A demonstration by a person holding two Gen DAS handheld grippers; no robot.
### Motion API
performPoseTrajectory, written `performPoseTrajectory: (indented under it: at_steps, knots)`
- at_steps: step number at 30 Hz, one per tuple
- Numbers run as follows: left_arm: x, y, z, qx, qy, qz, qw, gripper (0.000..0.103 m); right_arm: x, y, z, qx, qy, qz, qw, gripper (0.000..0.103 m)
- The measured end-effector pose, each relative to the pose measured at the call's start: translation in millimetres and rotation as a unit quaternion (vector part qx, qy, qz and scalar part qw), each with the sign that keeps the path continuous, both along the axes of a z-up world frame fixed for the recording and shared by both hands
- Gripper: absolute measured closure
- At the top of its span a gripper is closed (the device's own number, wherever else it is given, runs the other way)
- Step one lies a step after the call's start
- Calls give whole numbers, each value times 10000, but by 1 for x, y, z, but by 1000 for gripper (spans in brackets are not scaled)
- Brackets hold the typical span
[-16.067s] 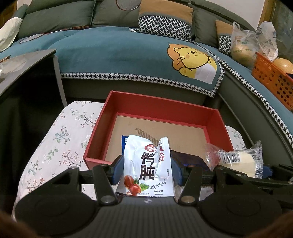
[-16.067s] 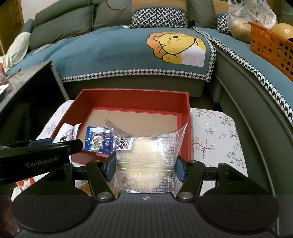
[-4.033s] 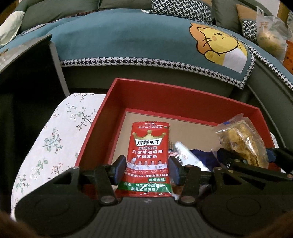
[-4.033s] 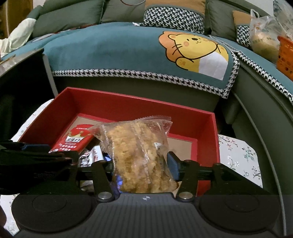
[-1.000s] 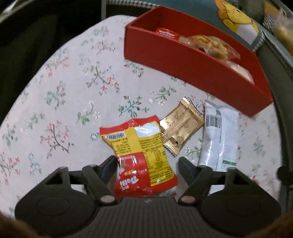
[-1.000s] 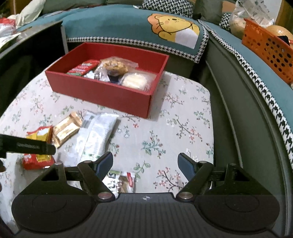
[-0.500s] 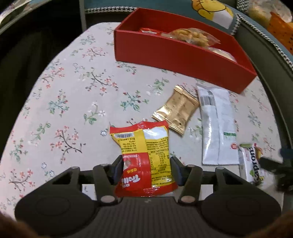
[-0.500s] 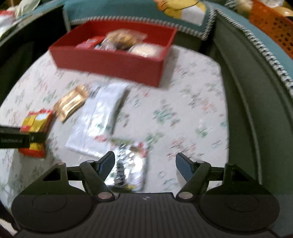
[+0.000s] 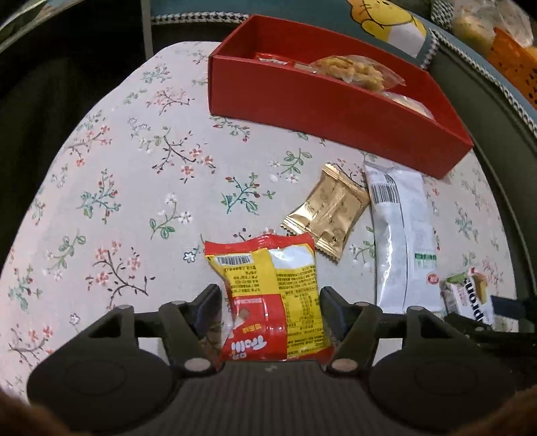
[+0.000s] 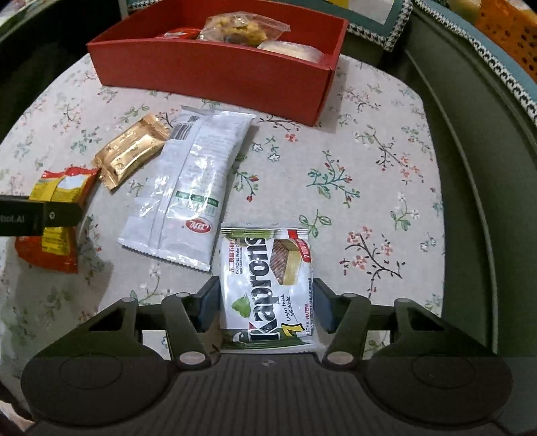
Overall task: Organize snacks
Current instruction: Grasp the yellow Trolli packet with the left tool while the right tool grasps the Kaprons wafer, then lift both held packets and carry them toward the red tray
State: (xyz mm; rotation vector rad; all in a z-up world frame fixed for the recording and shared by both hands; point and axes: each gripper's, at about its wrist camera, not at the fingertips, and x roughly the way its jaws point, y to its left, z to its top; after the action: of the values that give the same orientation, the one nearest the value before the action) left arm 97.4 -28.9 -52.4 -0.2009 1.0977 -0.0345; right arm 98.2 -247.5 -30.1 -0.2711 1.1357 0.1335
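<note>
Wafer packet (image 10: pixel 266 285): white and green, "Kaprons" lettering, lying flat.

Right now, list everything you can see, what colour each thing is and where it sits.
Red box: one, far side of table, snacks inside.
Gold packet: one, left of white pack.
White pack: one, long, table middle.
Red-yellow bag: one, between left fingers.
Kaprons wafer pack: one, white-green, between right fingers.
Tablecloth: one, floral.
Sofa cover: teal, beyond table.
Orange basket: one, far right.
Left gripper: black, opening.
Right gripper: black, closing.
</note>
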Motion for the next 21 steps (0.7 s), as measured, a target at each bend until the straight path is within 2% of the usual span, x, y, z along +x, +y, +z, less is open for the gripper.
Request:
performPoseTrajectory:
  at_steps: [6,9,12,14,17,20,21]
  knots:
    - [-9,3,4,-86,-1,-92,9999,32,-13,4,12,57,-169,34,9998,39]
    - [-16,-1,6,-83,5,-259,9996,32,-21,10,17,132,-212,112,9996,39]
    - [-21,-3,4,-97,32,-371,9993,31,-28,20,8,21,-92,262,9996,39]
    - [-21,-6,1,11,67,-405,9992,27,-31,26,0,-119,-6,366,9993,39]
    - [-20,-6,0,-56,29,-400,9992,16,-30,28,-4,-150,11,381,9992,38]
    - [-20,-12,-2,6,3,-473,9989,5,-28,28,-5,-149,20,346,9993,28]
    - [-20,-15,-3,60,-15,-519,9986,3,-28,28,-6,-179,7,342,9993,27]
